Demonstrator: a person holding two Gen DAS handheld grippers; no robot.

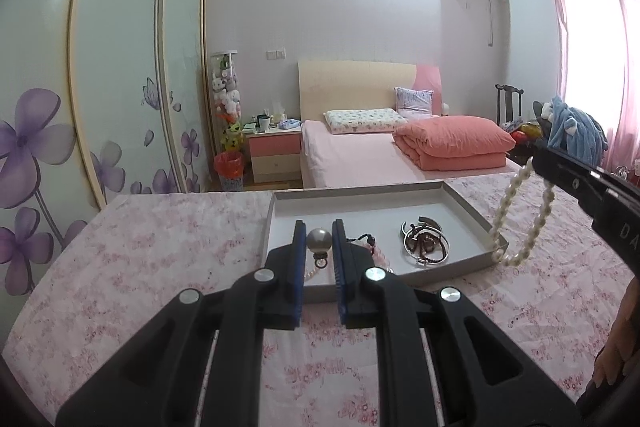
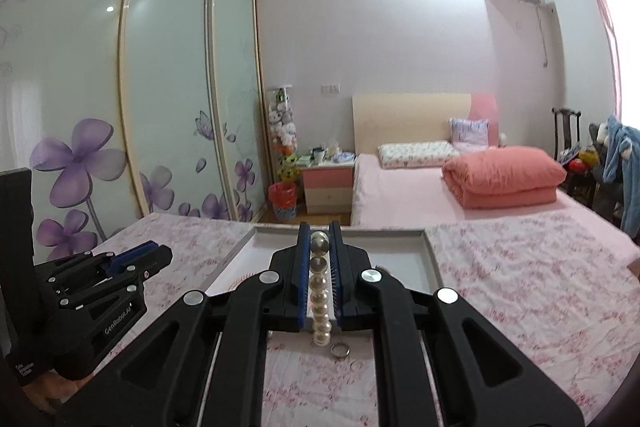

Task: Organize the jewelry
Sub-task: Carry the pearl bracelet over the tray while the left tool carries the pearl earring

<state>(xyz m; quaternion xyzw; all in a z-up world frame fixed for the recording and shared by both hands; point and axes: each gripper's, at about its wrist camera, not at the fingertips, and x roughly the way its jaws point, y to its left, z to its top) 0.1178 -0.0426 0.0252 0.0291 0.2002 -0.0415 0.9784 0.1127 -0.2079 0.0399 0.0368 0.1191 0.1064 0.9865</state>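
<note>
In the left wrist view my left gripper is shut on a large grey pearl. A dark ring and a short run of small pearls hang below that pearl. It hovers over the near side of a shallow grey tray. My right gripper enters from the right, shut on a white pearl strand that droops in a loop over the tray's right corner. In the right wrist view the right gripper pinches the pearl strand along its pads. The left gripper is at the left.
Silver bangles and a dark bead bracelet lie in the tray. The tray rests on a pink floral cloth. A small metal ring dangles under the strand. Behind are a bed and a wardrobe.
</note>
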